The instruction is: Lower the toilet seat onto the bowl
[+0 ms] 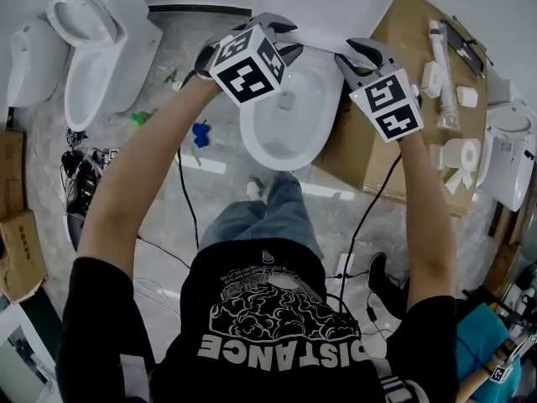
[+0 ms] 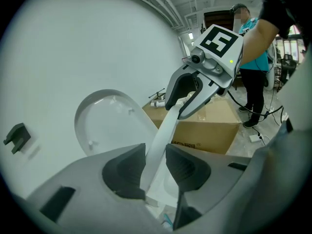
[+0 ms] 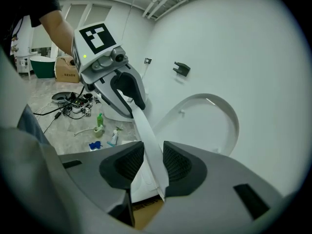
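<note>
The toilet seat [image 2: 163, 130] is standing half raised, tilted between the upright lid [image 2: 105, 126] and the bowl [image 1: 277, 141]. The left gripper [image 2: 156, 167] and the right gripper [image 3: 147, 165] are each reaching around one side of the seat's ring, jaws wide apart and not squeezing it (the ring is only leaning on one pad). A cardboard box [image 1: 369, 145] is lying just beside the bowl at its right. A second toilet [image 1: 101, 57] is standing well apart at the left, with bottles [image 3: 100, 123] and cables [image 1: 80, 175] on the floor.
</note>
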The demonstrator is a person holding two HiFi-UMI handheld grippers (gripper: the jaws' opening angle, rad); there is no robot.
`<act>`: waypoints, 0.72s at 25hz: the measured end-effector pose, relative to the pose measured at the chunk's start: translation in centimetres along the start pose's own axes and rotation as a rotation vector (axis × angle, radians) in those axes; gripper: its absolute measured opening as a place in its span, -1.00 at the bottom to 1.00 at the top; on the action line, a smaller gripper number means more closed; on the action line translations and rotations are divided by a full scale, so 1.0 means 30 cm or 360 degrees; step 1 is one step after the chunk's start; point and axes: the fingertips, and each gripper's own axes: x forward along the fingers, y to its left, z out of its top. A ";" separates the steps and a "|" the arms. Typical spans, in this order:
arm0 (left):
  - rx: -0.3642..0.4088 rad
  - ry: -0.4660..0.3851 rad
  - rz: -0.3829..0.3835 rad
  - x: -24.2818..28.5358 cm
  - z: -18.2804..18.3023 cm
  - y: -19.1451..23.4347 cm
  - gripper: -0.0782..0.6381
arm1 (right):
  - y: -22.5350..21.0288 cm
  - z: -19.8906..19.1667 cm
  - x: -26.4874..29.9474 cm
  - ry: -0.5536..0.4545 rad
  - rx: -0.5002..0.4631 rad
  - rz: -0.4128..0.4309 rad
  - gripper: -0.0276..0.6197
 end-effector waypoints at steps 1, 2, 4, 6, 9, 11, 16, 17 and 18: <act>0.0010 -0.0009 0.0002 -0.004 -0.005 -0.015 -0.43 | 0.015 -0.006 -0.005 0.0008 -0.0002 -0.0003 -0.52; 0.0020 -0.0015 0.0000 -0.008 -0.014 -0.033 -0.43 | 0.034 -0.013 -0.009 0.0018 -0.0005 0.0002 -0.52; 0.0039 -0.0016 -0.0007 -0.017 -0.033 -0.067 -0.43 | 0.070 -0.027 -0.016 0.0037 -0.0011 0.0017 -0.52; 0.0054 -0.0015 -0.0013 -0.021 -0.044 -0.094 -0.43 | 0.094 -0.040 -0.024 0.0046 -0.0011 0.0027 -0.52; 0.0071 -0.0011 -0.0013 -0.024 -0.057 -0.127 -0.43 | 0.124 -0.055 -0.032 0.0066 -0.0016 0.0020 -0.51; 0.0083 -0.0006 -0.0010 -0.030 -0.071 -0.147 -0.43 | 0.148 -0.062 -0.034 0.0072 -0.0015 0.0018 -0.51; 0.0104 0.0009 0.0008 -0.040 -0.097 -0.204 -0.43 | 0.207 -0.087 -0.051 0.0063 -0.0036 0.0037 -0.51; 0.0102 0.0014 0.0018 -0.041 -0.103 -0.216 -0.43 | 0.219 -0.093 -0.054 0.0059 -0.0043 0.0035 -0.51; 0.0098 0.0020 0.0027 -0.043 -0.111 -0.229 -0.43 | 0.232 -0.098 -0.056 0.0051 -0.0051 0.0033 -0.50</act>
